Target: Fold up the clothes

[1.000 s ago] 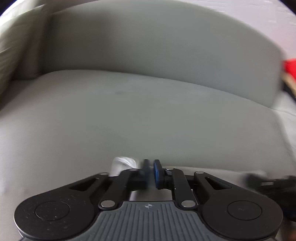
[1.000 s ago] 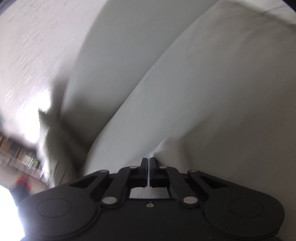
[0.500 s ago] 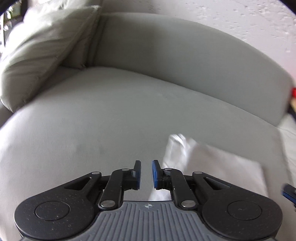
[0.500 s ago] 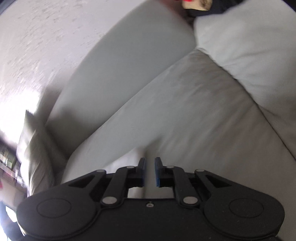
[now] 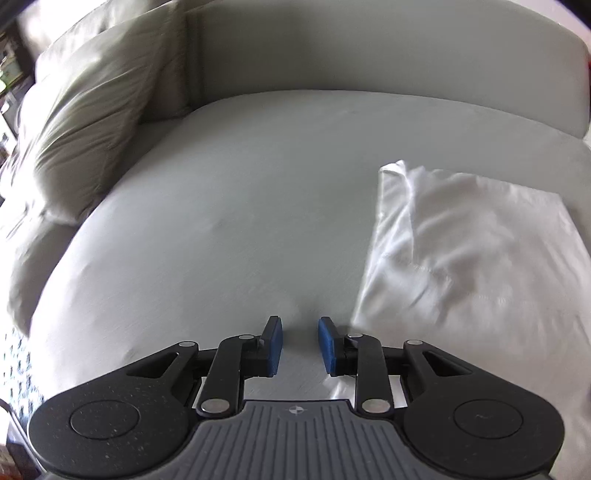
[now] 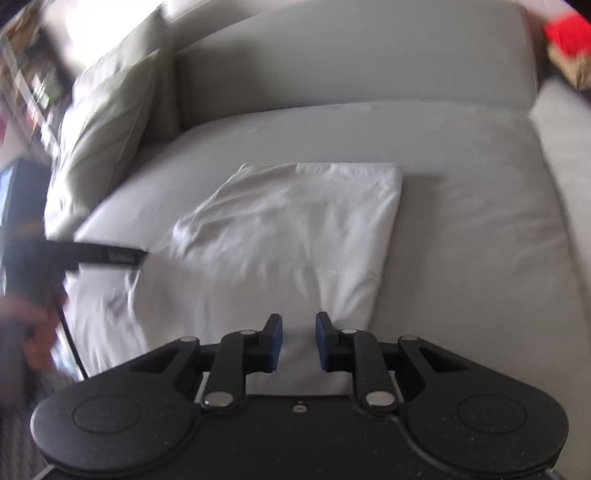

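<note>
A white garment (image 5: 465, 251) lies folded in a rough rectangle on the grey sofa seat (image 5: 240, 206). My left gripper (image 5: 300, 343) hovers over bare seat just left of the garment's near corner. Its jaws are opening and nothing is between the blue pads. In the right wrist view the same garment (image 6: 295, 229) fills the middle. My right gripper (image 6: 298, 341) hangs above its near edge, jaws opening, with no cloth pinched. The left gripper (image 6: 110, 256) shows there as a dark bar at the garment's left side, held by a blurred hand (image 6: 26, 332).
A loose olive-grey cushion (image 5: 85, 122) leans in the sofa's left corner. The curved backrest (image 5: 369, 48) runs along the far side. A red object (image 6: 569, 33) sits beyond the sofa's right end. A second seat section (image 6: 565, 122) adjoins on the right.
Both grippers were shut on white cloth; now both have let go and pulled back and up. The right view has rolled level. The garment now lies folded on the seat.
</note>
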A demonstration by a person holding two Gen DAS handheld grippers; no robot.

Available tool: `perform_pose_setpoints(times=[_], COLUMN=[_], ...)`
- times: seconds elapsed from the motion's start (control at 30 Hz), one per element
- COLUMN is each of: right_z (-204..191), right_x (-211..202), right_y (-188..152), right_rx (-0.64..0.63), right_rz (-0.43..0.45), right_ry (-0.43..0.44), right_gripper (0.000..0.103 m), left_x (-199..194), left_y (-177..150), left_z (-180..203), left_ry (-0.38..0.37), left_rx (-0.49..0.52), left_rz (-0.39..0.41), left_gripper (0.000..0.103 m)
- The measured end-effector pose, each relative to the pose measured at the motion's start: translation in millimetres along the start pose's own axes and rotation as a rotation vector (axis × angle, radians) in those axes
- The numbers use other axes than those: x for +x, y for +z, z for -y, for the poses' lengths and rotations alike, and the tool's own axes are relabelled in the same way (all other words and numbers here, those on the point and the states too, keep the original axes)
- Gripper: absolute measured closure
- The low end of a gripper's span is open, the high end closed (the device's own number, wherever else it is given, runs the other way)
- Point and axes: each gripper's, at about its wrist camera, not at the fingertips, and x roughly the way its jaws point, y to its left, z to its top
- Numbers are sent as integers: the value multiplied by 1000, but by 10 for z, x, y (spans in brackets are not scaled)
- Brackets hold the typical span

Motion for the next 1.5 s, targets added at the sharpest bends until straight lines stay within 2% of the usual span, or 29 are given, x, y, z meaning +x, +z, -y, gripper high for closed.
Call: perform_pose_setpoints(times=[0.07,0.17,0.27,0.4,0.47,0.57,0.67,0.77,0.9,1.0,1.07,1.1,1.13,1.17,1.23,1.33,1.4,1.5], right_z=[-1,54,121,71,28,-51,-110,-97,-10,186,354,442,530,609,750,922,1010,1125], right_x=[-186,-395,-514,-472,-435,-285,-110,-148,-394,-544,-564,-556,-535,-501,-416,-263,-161,-35], right_y=[-137,-219,-229,-169,-142,-78,-91,-226,-275,-261,-210,-184,-163,-155,-153,-168,-198,-225], right_rx=[-22,16,82,140,161,162,135,104,84,153,250,305,362,414,508,629,690,758], right_rz=[-16,6,43,72,84,101,44,23,-13,8,43,58,68,71,68,55,41,31], right_ry=[-10,-5,15,51,67,90,47,41,80,116,136,146,158,175,214,262,294,355], right_gripper=[82,80,80,80,80,86,86,88,87,83,73,69,66,65,62,58,54,53], left_x=[-154,-329,-509,-527,-468,-306,-233,-302,-428,-361,-195,-113,-43,23,154,421,577,706], left_y=[-43,-158,-271,-275,-261,-240,-288,-344,-392,-278,-178,-134,-88,-39,59,176,214,257], left_z=[-134,-271,-105,241,435,643,710,560,162,-193,-400,-485,-523,-542,-580,-599,-639,-685], left_ry=[-34,-150,-247,-362,-360,-311,-261,-298,-434,-473,-474,-477,-468,-453,-422,-397,-433,-527], left_rx=[-18,-19,60,183,249,356,419,373,241,37,-143,-221,-262,-286,-335,-344,-361,-382], left_rz=[26,113,176,178,142,78,33,24,49,107,86,76,68,61,47,-12,-49,-73], left_gripper=[83,84,84,83,83,82,82,82,82,82,83,81,74,66,64,63,62,55])
